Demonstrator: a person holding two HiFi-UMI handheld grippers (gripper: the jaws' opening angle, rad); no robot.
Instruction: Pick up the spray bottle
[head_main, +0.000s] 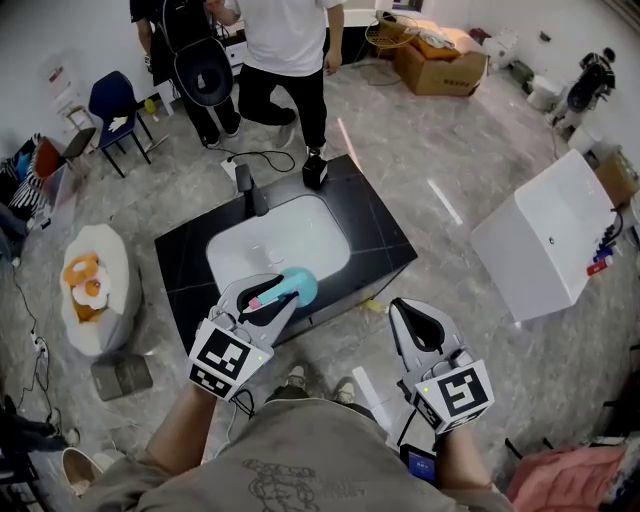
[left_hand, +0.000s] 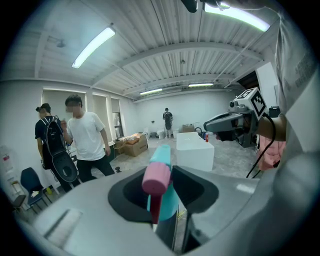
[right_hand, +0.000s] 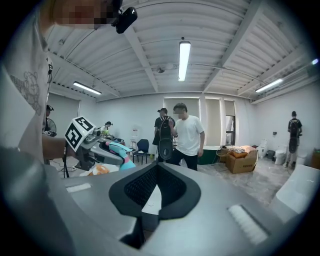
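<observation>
Above the white basin (head_main: 250, 255) of the black counter (head_main: 372, 238), your left gripper (head_main: 274, 298) is clenched on the spray bottle (head_main: 300, 285). The left gripper view shows its teal body and pink nozzle cap wedged between the two dark pads.

- Bottle position: near the front rim of the basin. It appears to hang free of the basin rather than rest in it, but contact underneath can't be confirmed from the head view.
- Right gripper (head_main: 408, 312): off the counter's front right corner, jaws brought together at the tips, nothing between them.

Step in hand, as judged: the grasp is made and the lift looks under way or nearly complete.

Next move calls for:
- keeping the squeeze steady;
- raising the bottle straight up clear of the basin rim;
- keeping the nozzle end from slipping through the pads.
</observation>
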